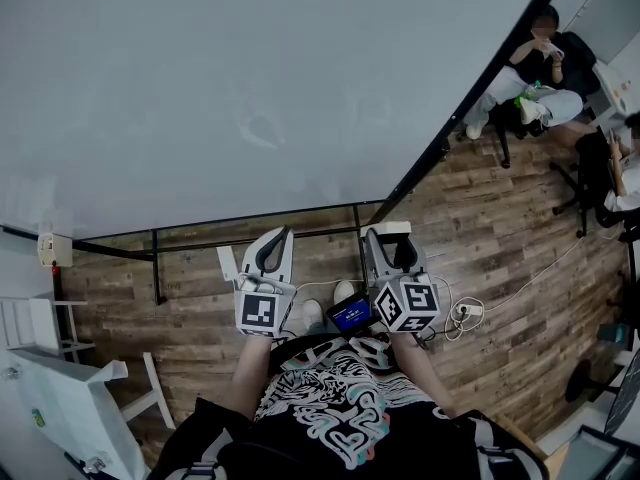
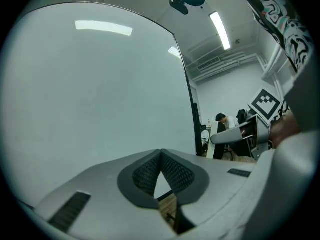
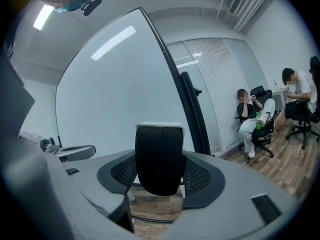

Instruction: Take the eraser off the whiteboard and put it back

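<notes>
Eraser (image 3: 159,156) clamped in my right tool (image 1: 390,253), off whiteboard (image 1: 250,88); left tool (image 2: 161,159) closed, empty. Next: set eraser back on board.

Whiteboard (image 1: 250,88) runs off the head view's top edge

Looks like an office. Holds a large black-framed whiteboard (image 1: 250,98), swivel chairs (image 3: 299,115) with seated people (image 3: 250,114), slatted blinds (image 3: 220,79), strip lights (image 2: 220,30), plank floor (image 1: 500,238).

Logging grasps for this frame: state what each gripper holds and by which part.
Right gripper clamps the eraser by its two side edges; left gripper is shut on nothing.
</notes>
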